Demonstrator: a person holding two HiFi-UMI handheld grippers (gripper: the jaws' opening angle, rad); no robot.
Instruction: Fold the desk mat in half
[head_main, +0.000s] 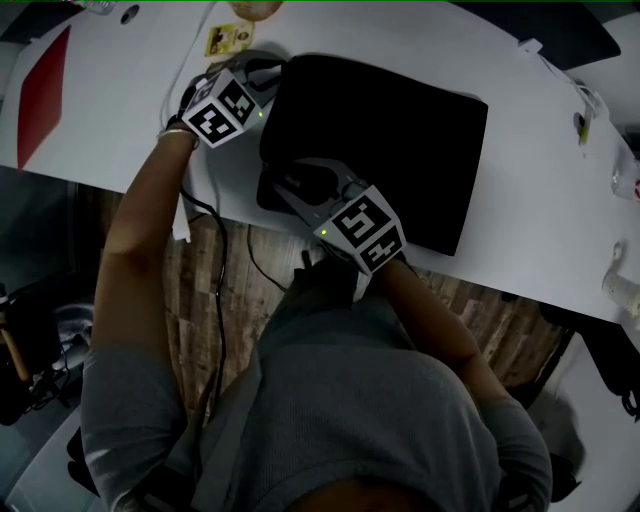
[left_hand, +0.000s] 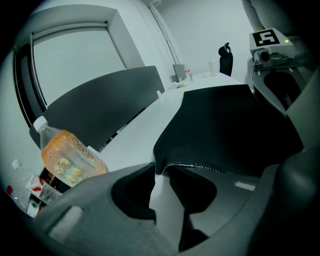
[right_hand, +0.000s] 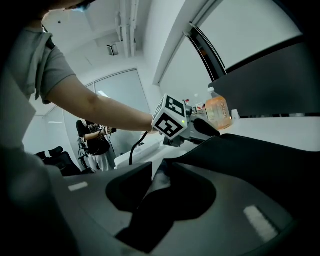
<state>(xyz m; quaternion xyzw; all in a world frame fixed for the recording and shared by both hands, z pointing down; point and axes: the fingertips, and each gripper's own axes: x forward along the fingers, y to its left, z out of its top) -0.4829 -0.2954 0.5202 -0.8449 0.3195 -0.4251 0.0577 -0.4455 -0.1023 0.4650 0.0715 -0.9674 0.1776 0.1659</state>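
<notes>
Left gripper view shows the left gripper (left_hand: 160, 168) with its fingers partly apart. The stitched corner of the desk mat (left_hand: 225, 120) rests at their tips and is not pinched. Right gripper view shows the right gripper (right_hand: 160, 168) also partly open, with the mat's edge running loosely through the gap.

The mat lies dark on the white worktop (left_hand: 132, 142) and looks to me already doubled, with both grippers at one short side. The risk I see is in pulling away. If a finger snags the stitched edge, the upper layer would drag and the fold would open or go askew. A springy mat might also lift by itself. The bottle (left_hand: 67, 155) stands near the left gripper, and a careless sweep could tip it.

Only the head view shows the mat's whole outline and how close it lies to the worktop's near edge. Only the right gripper view shows a second person (right_hand: 92, 137) well behind.
</notes>
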